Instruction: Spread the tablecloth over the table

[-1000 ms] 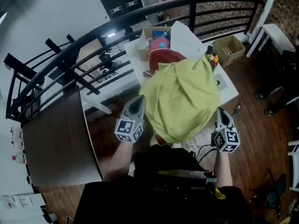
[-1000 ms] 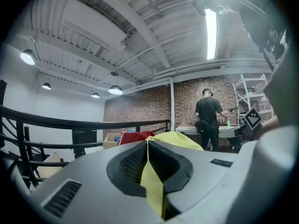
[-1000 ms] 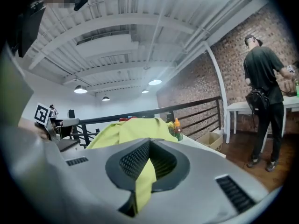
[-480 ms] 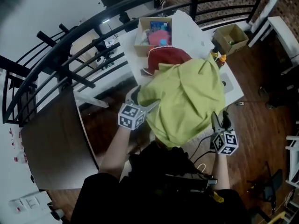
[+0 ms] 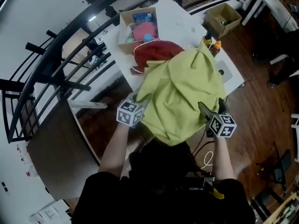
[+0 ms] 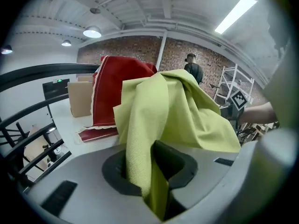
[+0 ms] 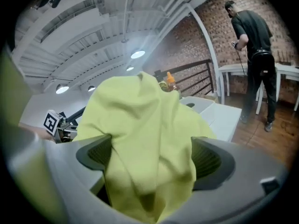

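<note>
The yellow-green tablecloth (image 5: 182, 94) lies bunched in a heap on the white table (image 5: 233, 76), its near edge hanging toward me. My left gripper (image 5: 140, 101) is at the cloth's near left edge. Its jaws have just been closing and now pinch a fold of the tablecloth (image 6: 140, 139) between the left gripper (image 6: 149, 176) pads. My right gripper (image 5: 211, 108) sits over the near right part of the heap. Its jaws have just been opening and stand wide, with loose tablecloth (image 7: 145, 120) draped between them, untouched by the right gripper (image 7: 149, 164) pads.
A red cloth item (image 5: 156, 52), a cardboard box (image 5: 138, 27) of things and bottles (image 5: 212, 45) stand on the table's far part. A black railing (image 5: 60, 55) runs at the left, with a dark tabletop (image 5: 56, 148) below it. A person (image 7: 254, 50) stands at another table behind.
Both grippers have come down toward the table. The right one has moved in over the cloth and opened wide. The cloth heap has sunk and shifted farther onto the table.
</note>
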